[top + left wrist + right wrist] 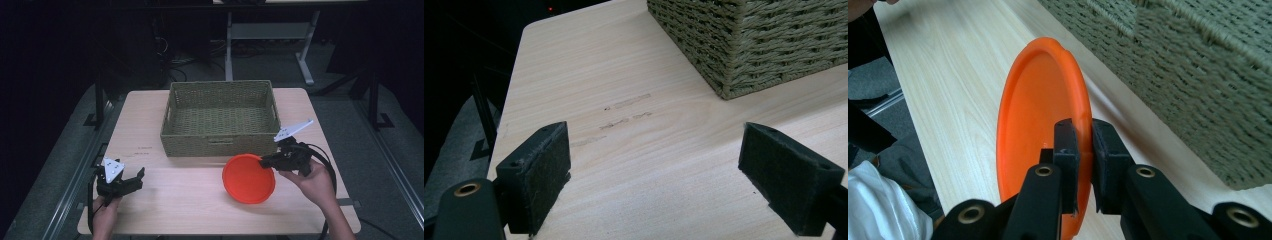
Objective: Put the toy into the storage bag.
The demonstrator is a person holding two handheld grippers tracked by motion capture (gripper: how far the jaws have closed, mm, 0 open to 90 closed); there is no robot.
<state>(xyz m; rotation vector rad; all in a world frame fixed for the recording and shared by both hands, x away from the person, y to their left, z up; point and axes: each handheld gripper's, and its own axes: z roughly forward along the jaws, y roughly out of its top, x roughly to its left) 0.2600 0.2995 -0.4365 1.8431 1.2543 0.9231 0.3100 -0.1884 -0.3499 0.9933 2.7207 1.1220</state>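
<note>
An orange plate (248, 178) hangs tilted above the table's front right, just in front of the woven basket (220, 118). My right gripper (265, 161) is shut on the plate's right rim, held from the right by a hand. In the right gripper view the orange plate (1040, 115) stands on edge with its rim pinched between the two black pads (1066, 150), beside the basket wall (1188, 75). My left gripper (136, 179) rests at the front left of the table, open. In the left gripper view its wide-apart pads (541, 172) frame bare wood, with the basket corner (754, 45) beyond.
The light wooden table (150, 130) has faint pencil marks (626, 112) left of the basket. Its left edge drops to dark floor (459, 135). A white table frame (270, 35) stands behind in the dark.
</note>
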